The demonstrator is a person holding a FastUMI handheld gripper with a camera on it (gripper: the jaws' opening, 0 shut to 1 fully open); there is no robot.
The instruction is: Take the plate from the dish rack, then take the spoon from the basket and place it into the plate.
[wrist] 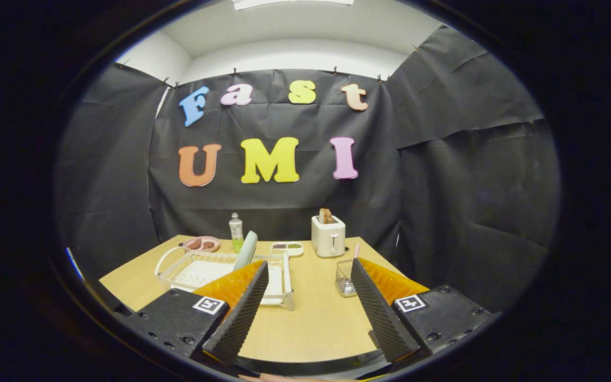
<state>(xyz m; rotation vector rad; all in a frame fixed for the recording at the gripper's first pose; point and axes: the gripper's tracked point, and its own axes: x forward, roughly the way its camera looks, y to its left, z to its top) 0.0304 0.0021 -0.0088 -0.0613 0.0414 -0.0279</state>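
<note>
Nothing done yet: gripper (pixel 310 270) wide open and empty; plate (pixel 245 250) in rack (pixel 220 270) at eleven o'clock; spoon (pixel 356 251) in basket (pixel 345 277) at one.

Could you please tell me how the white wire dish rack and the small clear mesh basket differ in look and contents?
The white wire dish rack is wide and low, lying beyond one finger; the small clear mesh basket is narrow and taller, just beside the other finger.
The rack holds a pale green plate standing on edge; the basket holds a pink-handled spoon upright.
Both sit on the wooden table, ahead of the open gripper.
</note>
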